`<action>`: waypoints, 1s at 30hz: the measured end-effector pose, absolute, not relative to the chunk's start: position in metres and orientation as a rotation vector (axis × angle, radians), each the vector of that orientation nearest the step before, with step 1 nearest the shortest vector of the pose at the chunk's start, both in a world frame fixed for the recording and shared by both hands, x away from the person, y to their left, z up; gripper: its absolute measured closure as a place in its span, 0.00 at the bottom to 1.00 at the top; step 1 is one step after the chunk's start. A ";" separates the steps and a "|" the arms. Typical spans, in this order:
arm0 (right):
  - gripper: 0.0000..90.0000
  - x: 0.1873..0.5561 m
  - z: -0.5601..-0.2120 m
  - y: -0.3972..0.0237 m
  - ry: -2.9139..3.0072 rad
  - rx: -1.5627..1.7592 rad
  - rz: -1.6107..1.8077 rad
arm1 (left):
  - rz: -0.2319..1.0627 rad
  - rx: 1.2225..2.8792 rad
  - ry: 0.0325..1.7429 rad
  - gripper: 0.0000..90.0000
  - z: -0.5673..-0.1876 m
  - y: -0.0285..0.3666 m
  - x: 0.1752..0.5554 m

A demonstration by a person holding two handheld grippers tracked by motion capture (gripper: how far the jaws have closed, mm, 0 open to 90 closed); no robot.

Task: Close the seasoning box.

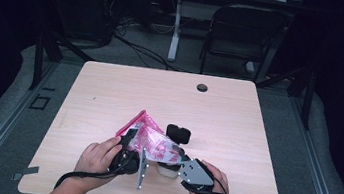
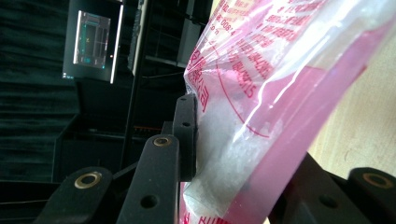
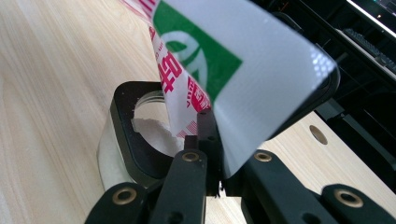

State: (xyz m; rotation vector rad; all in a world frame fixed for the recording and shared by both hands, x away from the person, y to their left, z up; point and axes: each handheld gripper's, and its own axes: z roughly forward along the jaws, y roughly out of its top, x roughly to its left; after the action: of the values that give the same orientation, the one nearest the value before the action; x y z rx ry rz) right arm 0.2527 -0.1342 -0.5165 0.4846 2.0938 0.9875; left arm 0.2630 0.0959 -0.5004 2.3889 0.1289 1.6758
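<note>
2 hand-held grippers clamp a pink-printed clear plastic bag (image 1: 150,139) of white powder at the table's near edge: left gripper (image 1: 130,139) pinches its left side, right gripper (image 1: 178,154) its lower corner, tilting it over a black-rimmed glass jar (image 3: 135,140). Pouring underway; next, tip gently.

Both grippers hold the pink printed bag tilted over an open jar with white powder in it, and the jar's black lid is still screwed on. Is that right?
Not quite: the black lid is off, lying on the table beyond the jar, as the high view shows. The rest stands: the left gripper and right gripper both clamp the pink bag tilted over the open jar, white powder inside.
</note>
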 end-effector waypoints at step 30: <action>0.82 0.250 -0.516 -0.139 2.104 0.502 1.045 | 1.620 2.421 0.194 0.83 -0.505 0.105 0.267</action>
State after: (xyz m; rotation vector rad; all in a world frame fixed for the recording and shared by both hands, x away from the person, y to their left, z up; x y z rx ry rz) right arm 0.2503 -0.1390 -0.5164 0.5020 2.1036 1.0450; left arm 0.2671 0.1048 -0.5048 2.4205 0.1942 1.6196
